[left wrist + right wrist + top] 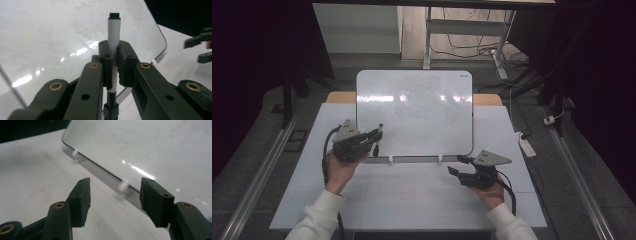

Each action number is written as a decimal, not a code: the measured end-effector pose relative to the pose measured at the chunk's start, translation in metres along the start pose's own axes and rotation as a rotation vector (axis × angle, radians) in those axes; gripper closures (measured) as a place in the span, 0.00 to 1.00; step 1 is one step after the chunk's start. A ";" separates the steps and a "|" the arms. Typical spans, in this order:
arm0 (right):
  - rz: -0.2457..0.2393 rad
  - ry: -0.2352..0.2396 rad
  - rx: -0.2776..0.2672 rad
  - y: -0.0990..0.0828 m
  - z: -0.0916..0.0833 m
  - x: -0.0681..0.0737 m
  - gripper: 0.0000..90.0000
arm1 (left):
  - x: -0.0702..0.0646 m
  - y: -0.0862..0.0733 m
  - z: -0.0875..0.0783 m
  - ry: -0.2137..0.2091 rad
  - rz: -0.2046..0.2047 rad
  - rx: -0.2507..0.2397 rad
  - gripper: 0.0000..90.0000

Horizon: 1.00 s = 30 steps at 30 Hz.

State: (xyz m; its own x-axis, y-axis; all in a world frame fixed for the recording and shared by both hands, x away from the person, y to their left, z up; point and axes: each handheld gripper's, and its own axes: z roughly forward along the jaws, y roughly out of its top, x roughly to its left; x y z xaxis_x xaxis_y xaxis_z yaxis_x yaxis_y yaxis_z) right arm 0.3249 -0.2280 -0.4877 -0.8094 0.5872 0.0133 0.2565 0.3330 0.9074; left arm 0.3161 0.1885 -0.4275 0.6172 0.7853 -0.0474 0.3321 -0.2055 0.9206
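Left gripper (pixel 113 72) clamps a marker (pixel 114 37) near the whiteboard (pixel 414 112); right gripper (pixel 115 200) gapes empty. Marker's seemingly capped tip could slip under writing pressure.

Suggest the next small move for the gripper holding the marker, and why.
Probably bring the left gripper toward the whiteboard face. Its jaws are shut on the marker, which sits at the board's left edge, off the surface; the right gripper is open and empty.
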 end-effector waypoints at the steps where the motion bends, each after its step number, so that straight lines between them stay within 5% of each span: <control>1: -0.003 -0.014 0.004 -0.003 -0.004 -0.002 0.47 | 0.003 0.000 -0.002 0.007 -0.007 0.001 0.91; 7: 0.007 -0.078 0.015 -0.018 -0.030 -0.012 0.48 | 0.017 0.000 -0.007 0.039 -0.029 0.017 0.91; 15: 0.031 -0.129 0.023 -0.028 -0.051 -0.017 0.47 | 0.031 0.005 0.015 0.065 -0.035 0.078 0.91; 30: -0.001 -0.133 0.057 -0.031 -0.049 -0.017 0.49 | 0.055 0.006 0.053 0.144 -0.055 0.238 0.90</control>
State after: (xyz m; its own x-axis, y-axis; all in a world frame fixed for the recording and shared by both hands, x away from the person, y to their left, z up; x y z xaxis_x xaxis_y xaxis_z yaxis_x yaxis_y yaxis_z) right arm 0.3047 -0.2839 -0.4950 -0.7333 0.6783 -0.0468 0.2886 0.3729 0.8818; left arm 0.3900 0.1996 -0.4448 0.4919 0.8703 -0.0239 0.5309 -0.2781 0.8005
